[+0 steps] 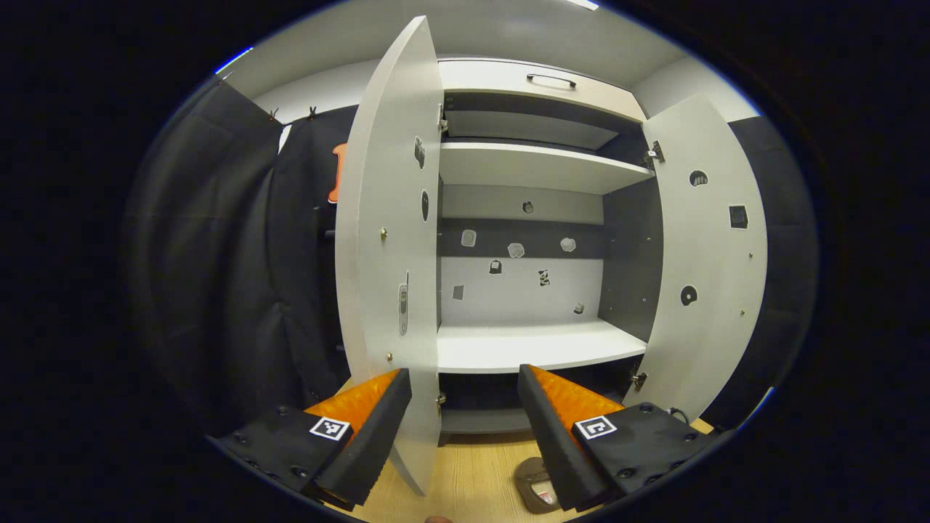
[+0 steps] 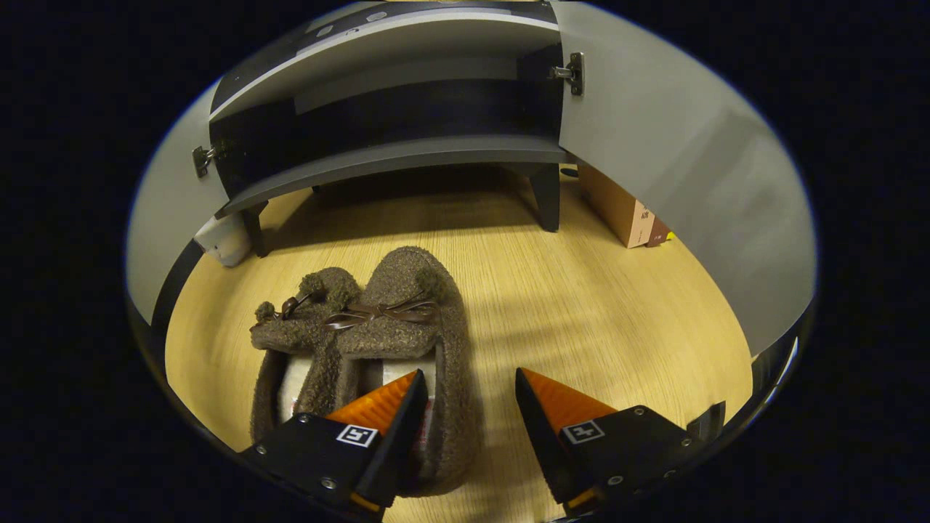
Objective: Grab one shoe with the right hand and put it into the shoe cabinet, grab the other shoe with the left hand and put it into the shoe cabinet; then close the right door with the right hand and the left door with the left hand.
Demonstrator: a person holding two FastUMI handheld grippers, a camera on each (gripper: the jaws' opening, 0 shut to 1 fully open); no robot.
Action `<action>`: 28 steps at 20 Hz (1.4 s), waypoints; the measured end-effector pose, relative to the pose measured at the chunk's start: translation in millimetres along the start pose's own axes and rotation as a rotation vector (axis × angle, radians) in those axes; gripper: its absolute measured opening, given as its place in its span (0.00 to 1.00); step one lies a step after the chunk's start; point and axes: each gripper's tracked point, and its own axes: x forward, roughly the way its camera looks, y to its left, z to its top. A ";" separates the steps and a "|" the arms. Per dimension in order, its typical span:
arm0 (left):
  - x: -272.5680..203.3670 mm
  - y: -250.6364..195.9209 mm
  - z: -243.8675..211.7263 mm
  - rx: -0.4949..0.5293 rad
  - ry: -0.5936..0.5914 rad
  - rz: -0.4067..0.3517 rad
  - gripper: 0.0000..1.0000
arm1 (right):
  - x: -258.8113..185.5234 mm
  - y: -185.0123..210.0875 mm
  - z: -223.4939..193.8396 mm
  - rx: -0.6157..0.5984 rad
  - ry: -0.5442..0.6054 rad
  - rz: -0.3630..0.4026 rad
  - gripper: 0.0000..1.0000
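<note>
While both cabinet doors point(image 1: 708, 254) stand wide for loading, the right gripper point(image 2: 471, 407) gapes over the nearer shoe's point(image 2: 418, 341) 3 o'clock wall; the left gripper point(image 1: 465, 407) waits open, empty.

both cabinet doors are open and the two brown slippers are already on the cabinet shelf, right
Not quite. Both doors are open, but in the right gripper view the two brown slippers sit side by side on the wooden floor in front of the cabinet, not on a shelf.

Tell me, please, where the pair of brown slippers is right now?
In the right gripper view, the slippers lie side by side on the wooden floor before the open shoe cabinet, just ahead of the right gripper.
</note>
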 end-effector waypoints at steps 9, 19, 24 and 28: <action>0.2 -7.4 -10.5 0.003 0.022 -0.022 0.97 | 4.2 4.1 5.1 0.080 0.013 0.017 0.14; -4.8 -3.9 -11.6 -0.001 0.022 -0.022 0.97 | -50.0 27.7 68.5 0.176 -0.107 0.054 0.01; -11.5 3.0 -11.9 -0.013 0.016 -0.019 0.97 | -88.0 48.4 114.1 0.149 -0.180 0.098 0.02; -17.1 14.6 -14.4 -0.014 0.005 0.003 0.94 | -129.2 62.3 158.3 0.135 -0.252 0.134 0.01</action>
